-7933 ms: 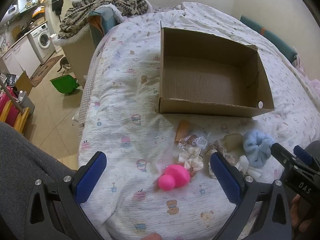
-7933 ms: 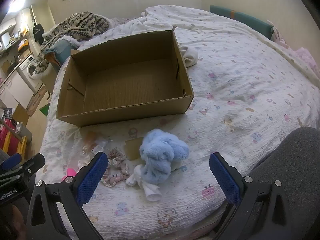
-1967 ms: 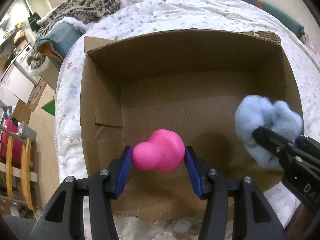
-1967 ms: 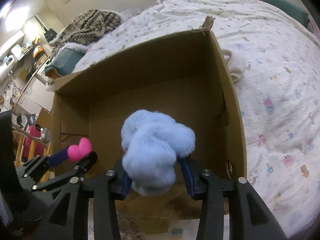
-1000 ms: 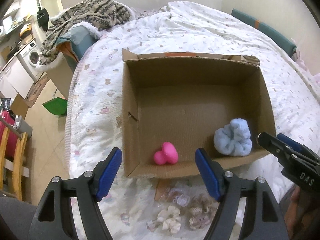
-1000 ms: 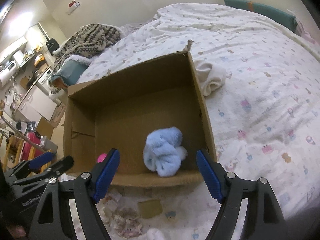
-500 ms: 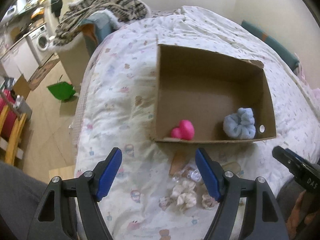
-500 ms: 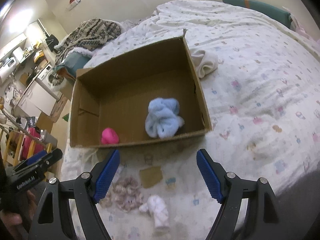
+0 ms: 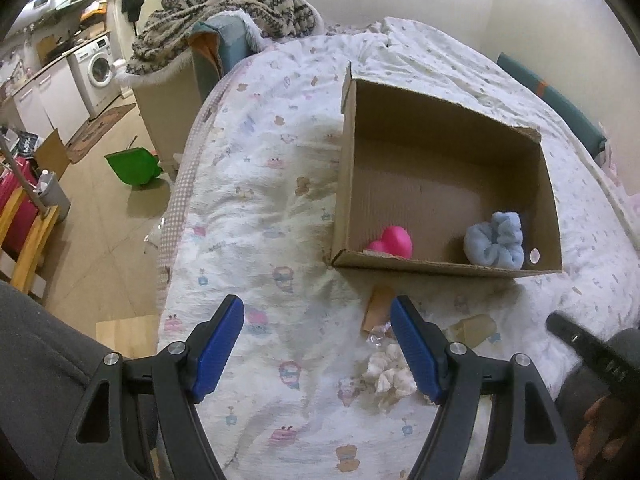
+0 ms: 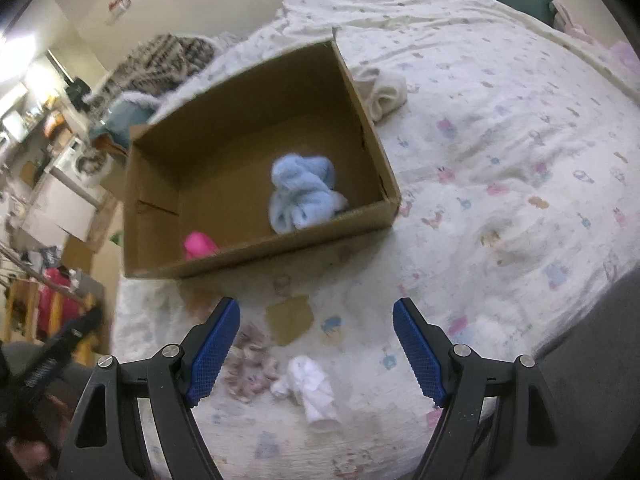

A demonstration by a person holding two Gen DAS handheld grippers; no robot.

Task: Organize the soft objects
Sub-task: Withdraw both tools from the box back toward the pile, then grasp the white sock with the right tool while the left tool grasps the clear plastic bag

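Observation:
An open cardboard box (image 9: 448,128) (image 10: 256,248) sits on the bed. Inside it lie a pink squishy toy (image 9: 392,242) (image 10: 198,245) and a fluffy light-blue scrunchie (image 9: 496,240) (image 10: 302,192). In front of the box, on the sheet, are a cream scrunchie (image 9: 388,374), a pinkish-beige scrunchie (image 10: 252,360), a small white rolled cloth (image 10: 314,384), a brown card tag (image 10: 290,318) and a clear-wrapped small item (image 9: 378,332). My left gripper (image 9: 318,344) is open and empty, left of the cream scrunchie. My right gripper (image 10: 316,344) is open and empty, above the white cloth.
The bed's left edge (image 9: 180,184) drops to a tiled floor with a green dustpan (image 9: 134,166). A patterned blanket (image 9: 224,4) lies on a chair beyond. A cream folded cloth (image 10: 380,90) rests behind the box. A grey-clothed leg (image 9: 44,380) is at lower left.
Both grippers have pulled back from the box toward the bed's near side; the box looks smaller and the loose items in front of it have come into view. The jaws stayed open.

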